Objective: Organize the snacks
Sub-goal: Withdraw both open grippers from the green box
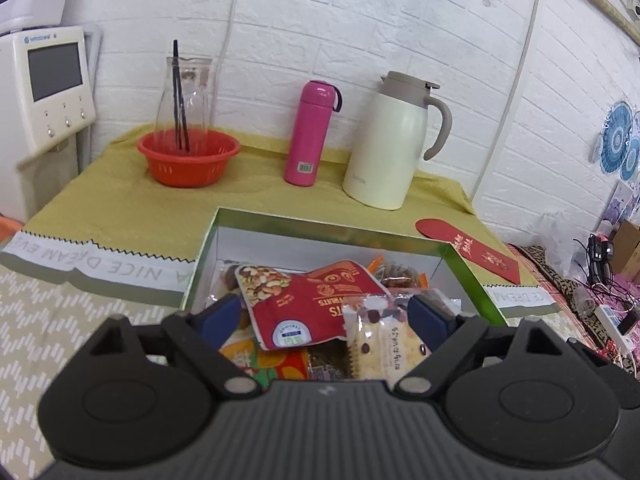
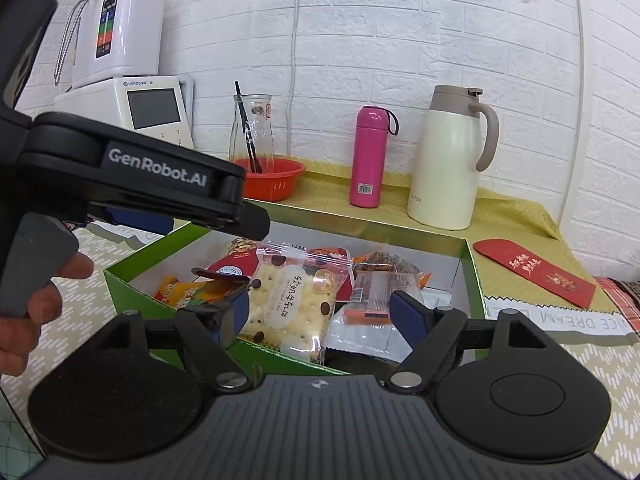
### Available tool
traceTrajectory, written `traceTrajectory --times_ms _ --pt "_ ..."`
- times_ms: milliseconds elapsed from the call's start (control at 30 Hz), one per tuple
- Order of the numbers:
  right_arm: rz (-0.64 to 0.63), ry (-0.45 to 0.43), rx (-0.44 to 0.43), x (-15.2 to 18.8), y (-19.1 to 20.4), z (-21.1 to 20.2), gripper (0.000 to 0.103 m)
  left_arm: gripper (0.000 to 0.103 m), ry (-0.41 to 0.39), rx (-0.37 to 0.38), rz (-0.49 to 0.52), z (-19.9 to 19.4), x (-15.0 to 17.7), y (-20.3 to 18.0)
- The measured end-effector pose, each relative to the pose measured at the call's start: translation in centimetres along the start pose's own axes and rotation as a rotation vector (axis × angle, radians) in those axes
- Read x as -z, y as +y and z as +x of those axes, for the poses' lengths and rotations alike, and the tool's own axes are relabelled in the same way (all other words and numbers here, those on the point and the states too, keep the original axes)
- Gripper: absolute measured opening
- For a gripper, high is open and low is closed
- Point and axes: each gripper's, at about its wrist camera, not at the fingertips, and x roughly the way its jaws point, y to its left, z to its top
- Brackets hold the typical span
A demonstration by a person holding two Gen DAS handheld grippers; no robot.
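Green cardboard box [image 1: 200, 258], glossy outside, white inside, stands open on the near part of the table, full of loose snack packets. Topmost in the left wrist view: a red foil nut pouch [image 1: 308, 304] printed with mixed nuts and the partial word "FRUITS". Beside it on the right lies a clear plastic cracker packet [image 2: 288, 300], square dotted biscuits inside, white oval label in script I cannot read. An orange wrapper [image 2: 180, 290] sits at the box's near left.

Left gripper [image 1: 326, 310]: blue ribbed pads spread wide above the box, holding nothing. Its black housing, lettered "GenRobot.AI", crosses the left of the right wrist view.

Right gripper [image 2: 324, 316]: jaws wide apart, astride the cracker packet; contact cannot be told.

Far side, on an olive woven cloth [image 1: 120, 200]: orange perforated plastic basket [image 1: 188, 158] holding a clear glass carafe [image 1: 186, 92]; pink metal flask [image 1: 310, 132] with barcode sticker; cream jug [image 1: 390, 144] with a beige handle. A red envelope [image 1: 468, 250] with gold script lies at right. Cloth trim reads "NICE DREAM".
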Motion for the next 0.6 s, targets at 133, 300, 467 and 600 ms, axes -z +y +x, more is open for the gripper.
traceTrajectory --times_ms 133,300,467,600 --pt "0.003 -0.009 -0.002 -0.2 0.4 -1.1 0.103 0.089 -0.017 -0.007 0.012 -1.4 0.0 -0.4" --pt "0.0 -0.025 0.01 -0.5 0.8 -3.2 0.103 0.089 -0.053 -0.015 0.031 -4.1 0.2 -1.0" --pt "0.006 -0.035 0.018 -0.7 1.1 -5.7 0.103 0.089 -0.093 -0.038 0.064 -7.5 0.9 -2.0" --pt "0.0 -0.031 0.04 -0.3 1.4 -7.9 0.103 0.089 -0.136 -0.093 0.088 -10.2 2.1 -2.6"
